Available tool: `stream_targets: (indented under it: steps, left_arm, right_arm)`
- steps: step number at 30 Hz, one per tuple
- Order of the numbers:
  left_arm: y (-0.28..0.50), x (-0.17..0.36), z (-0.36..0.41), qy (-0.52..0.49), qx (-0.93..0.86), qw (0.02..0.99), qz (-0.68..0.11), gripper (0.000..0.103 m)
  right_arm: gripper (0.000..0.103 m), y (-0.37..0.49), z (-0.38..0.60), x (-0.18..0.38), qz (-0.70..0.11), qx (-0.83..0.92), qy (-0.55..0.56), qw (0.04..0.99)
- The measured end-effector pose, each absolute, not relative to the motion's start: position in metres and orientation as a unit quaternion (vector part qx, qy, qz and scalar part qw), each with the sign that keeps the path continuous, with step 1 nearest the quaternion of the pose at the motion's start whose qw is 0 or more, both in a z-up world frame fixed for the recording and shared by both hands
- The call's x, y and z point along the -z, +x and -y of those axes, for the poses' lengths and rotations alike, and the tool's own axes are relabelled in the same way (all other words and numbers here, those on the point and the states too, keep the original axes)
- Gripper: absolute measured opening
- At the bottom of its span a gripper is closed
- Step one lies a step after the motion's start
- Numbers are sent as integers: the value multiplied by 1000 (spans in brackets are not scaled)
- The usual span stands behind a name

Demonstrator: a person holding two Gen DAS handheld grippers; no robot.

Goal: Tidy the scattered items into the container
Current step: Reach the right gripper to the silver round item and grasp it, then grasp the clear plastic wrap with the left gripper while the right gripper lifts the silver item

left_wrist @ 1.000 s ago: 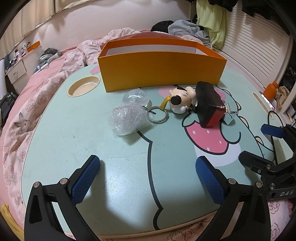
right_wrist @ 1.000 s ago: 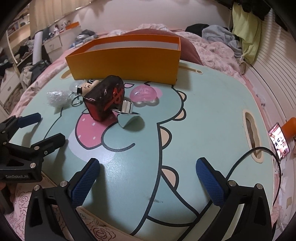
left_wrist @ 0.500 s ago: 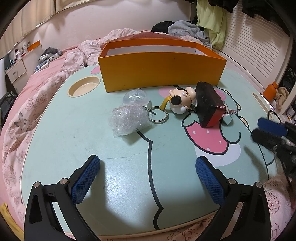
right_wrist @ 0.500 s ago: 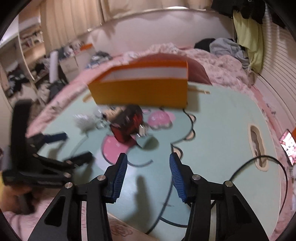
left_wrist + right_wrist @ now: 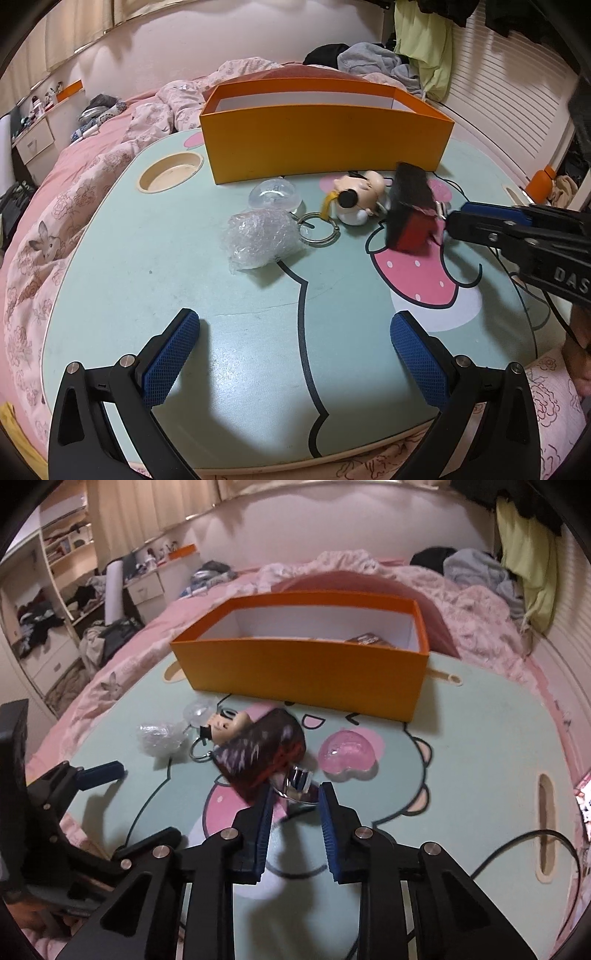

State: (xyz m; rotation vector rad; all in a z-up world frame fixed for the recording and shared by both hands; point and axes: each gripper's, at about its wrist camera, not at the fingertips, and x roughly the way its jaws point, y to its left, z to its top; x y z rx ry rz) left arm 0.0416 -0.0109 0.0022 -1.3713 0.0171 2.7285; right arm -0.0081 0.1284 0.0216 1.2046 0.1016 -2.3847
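An open orange box (image 5: pixel 325 140) (image 5: pixel 303 672) stands at the far side of the mint cartoon table (image 5: pixel 147 295). In front of it lie a dark red-and-black pouch (image 5: pixel 410 214) (image 5: pixel 262 753), a mouse figure (image 5: pixel 354 203) on a key ring (image 5: pixel 317 230), a bubble-wrap wad (image 5: pixel 262 240), a clear dome (image 5: pixel 275 192) and a pink gel piece (image 5: pixel 349 749). My right gripper (image 5: pixel 295 797) (image 5: pixel 454 219) is closing, with the pouch's metal clip (image 5: pixel 297 784) between its pads. The pouch looks blurred. My left gripper (image 5: pixel 293 321) hovers open near the front edge with nothing between its fingers.
A round cup recess (image 5: pixel 170 176) is at the table's far left, a slot (image 5: pixel 545 827) and a black cable (image 5: pixel 517 849) at its right. A brown item (image 5: pixel 369 639) lies in the box. Pink bedding surrounds the table. An orange bottle (image 5: pixel 537 182) stands beyond the right edge.
My right gripper went from wide open to nearly shut and moved forward onto the pouch's clip. The pouch has shifted slightly. The left gripper stayed in place.
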Motion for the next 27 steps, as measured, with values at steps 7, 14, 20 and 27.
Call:
stream_targets:
  steps: [7, 14, 20, 27]
  left_arm:
    - [46, -7, 28, -434, -898, 54, 48, 103]
    - [51, -11, 54, -412, -897, 81, 134, 103]
    - [45, -25, 57, -388, -908, 90, 130, 103]
    - [4, -24, 54, -408, -905, 82, 83, 83]
  right_arm:
    - [30, -22, -125, -17, -27, 862, 446, 240]
    - [45, -35, -113, -17, -35, 863, 442, 242]
    - [26, -34, -108, -13, -52, 866, 434, 242]
    - [26, -17, -145, -31, 21, 880, 402, 253]
